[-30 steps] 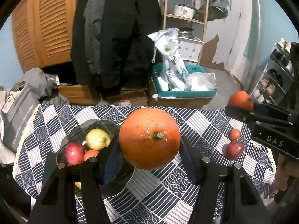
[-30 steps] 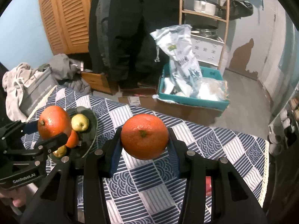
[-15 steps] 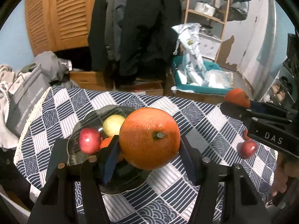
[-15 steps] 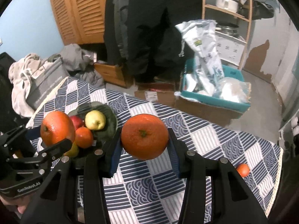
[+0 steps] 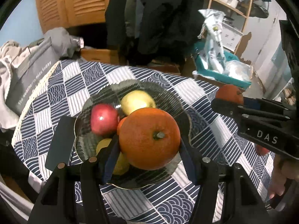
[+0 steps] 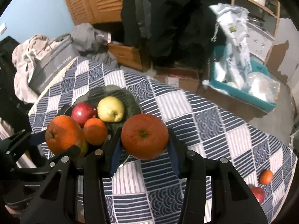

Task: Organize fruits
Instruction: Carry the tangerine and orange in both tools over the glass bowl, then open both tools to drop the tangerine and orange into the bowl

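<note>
Your left gripper (image 5: 149,147) is pinching a large round orange (image 5: 149,138) and hangs over the dark ribbed glass plate (image 5: 168,93), above its 5 o'clock part. Your right gripper (image 6: 143,145) is clamped on a second big orange (image 6: 144,136), just beside the plate's rim at about 4 o'clock. The plate already holds a red apple (image 5: 104,119), a yellow-green apple (image 5: 137,100), a small tangerine (image 6: 95,131) and a yellow fruit (image 5: 119,163), partly hidden under your left fingers. That crowding is the risk: let go of the left orange onto the pile and it may roll off the rim or knock the tangerine loose. The two grippers are near each other, so lowering both together could make them collide. A small loose tangerine (image 6: 266,177) and red fruit (image 6: 257,194) wait on the blue-and-white patterned tablecloth (image 6: 214,123) near its 4 o'clock edge.
</note>
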The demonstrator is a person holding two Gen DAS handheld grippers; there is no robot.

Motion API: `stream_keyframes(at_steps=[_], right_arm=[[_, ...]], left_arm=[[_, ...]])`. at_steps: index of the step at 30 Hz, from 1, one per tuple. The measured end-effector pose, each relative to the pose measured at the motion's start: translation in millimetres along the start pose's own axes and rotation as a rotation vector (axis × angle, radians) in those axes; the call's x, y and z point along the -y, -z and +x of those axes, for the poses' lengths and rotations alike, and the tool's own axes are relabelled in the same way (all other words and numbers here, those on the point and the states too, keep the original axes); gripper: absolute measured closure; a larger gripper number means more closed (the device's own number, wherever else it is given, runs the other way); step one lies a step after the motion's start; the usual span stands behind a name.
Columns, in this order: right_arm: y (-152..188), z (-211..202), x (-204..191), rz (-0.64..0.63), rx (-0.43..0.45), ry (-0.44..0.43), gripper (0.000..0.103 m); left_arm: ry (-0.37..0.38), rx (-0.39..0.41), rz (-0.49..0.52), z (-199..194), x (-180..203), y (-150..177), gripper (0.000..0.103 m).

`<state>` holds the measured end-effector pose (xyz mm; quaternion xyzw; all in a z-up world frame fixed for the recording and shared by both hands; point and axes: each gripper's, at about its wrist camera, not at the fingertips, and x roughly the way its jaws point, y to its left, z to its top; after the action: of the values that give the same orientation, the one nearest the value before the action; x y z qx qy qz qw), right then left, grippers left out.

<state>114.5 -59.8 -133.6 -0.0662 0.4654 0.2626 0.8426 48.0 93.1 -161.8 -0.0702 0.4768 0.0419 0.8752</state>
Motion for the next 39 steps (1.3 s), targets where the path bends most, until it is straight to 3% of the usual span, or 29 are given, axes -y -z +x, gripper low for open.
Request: stream_keyframes(at_steps=[15, 27, 34, 39], right_arm=[[6, 59, -24, -0.024, -0.139, -0.062, 0.059], [12, 76, -26, -0.016, -0.194, -0.077, 0.059], [10, 78, -22, 0.025, -0.198, -0.123, 0.053], [5, 71, -19, 0.041, -0.176, -0.128, 0.051]], left_arm=[[0.002, -0.123, -0.067, 39, -26, 19, 0.039], [0.017, -0.13, -0.033, 43, -21, 21, 0.038], [0.012, -0.148, -0.014, 46, -18, 21, 0.037], [-0.003, -0.147, -0.016, 45, -16, 22, 0.03]])
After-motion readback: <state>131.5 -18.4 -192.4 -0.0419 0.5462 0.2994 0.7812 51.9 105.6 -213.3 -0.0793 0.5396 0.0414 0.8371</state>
